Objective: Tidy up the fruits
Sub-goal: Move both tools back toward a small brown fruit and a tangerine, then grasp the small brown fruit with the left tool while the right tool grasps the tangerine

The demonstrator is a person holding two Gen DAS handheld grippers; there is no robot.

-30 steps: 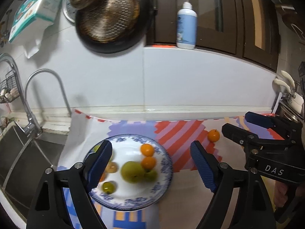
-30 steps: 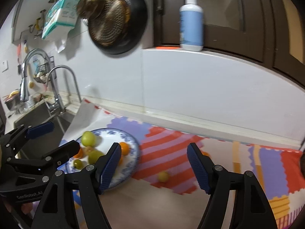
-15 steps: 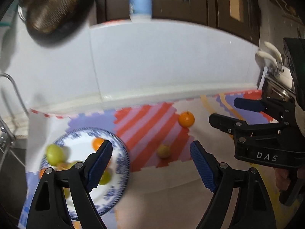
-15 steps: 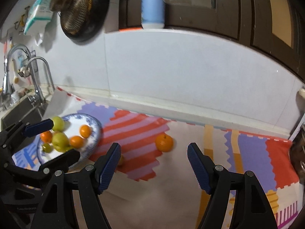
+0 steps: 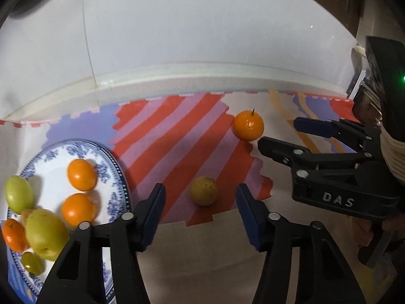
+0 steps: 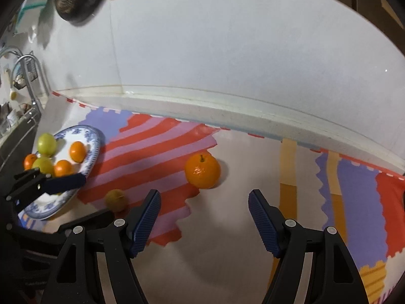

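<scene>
A blue-and-white plate [image 5: 115, 162] at the left holds several oranges and green fruits; it also shows in the right wrist view [image 6: 92, 139]. A small yellow fruit [image 5: 203, 190] lies on the striped mat, between and just beyond my open left gripper's [image 5: 200, 202] fingers. It also shows in the right wrist view [image 6: 116, 199]. An orange with a stem [image 6: 202, 169] sits on the mat just ahead and left of my open, empty right gripper [image 6: 203, 209]; it also shows in the left wrist view [image 5: 248, 125]. The right gripper [image 5: 278, 135] appears at the right of the left wrist view.
A colourful striped mat [image 6: 157, 149] covers the counter below a white wall ledge [image 6: 227, 101]. A sink with taps [image 6: 27, 76] lies at the far left. A dark pan [image 6: 76, 2] hangs on the wall above.
Both grippers have moved down and closer to the counter. The left gripper now frames the yellow fruit; the right gripper has come nearer the stemmed orange. Both stay open.
</scene>
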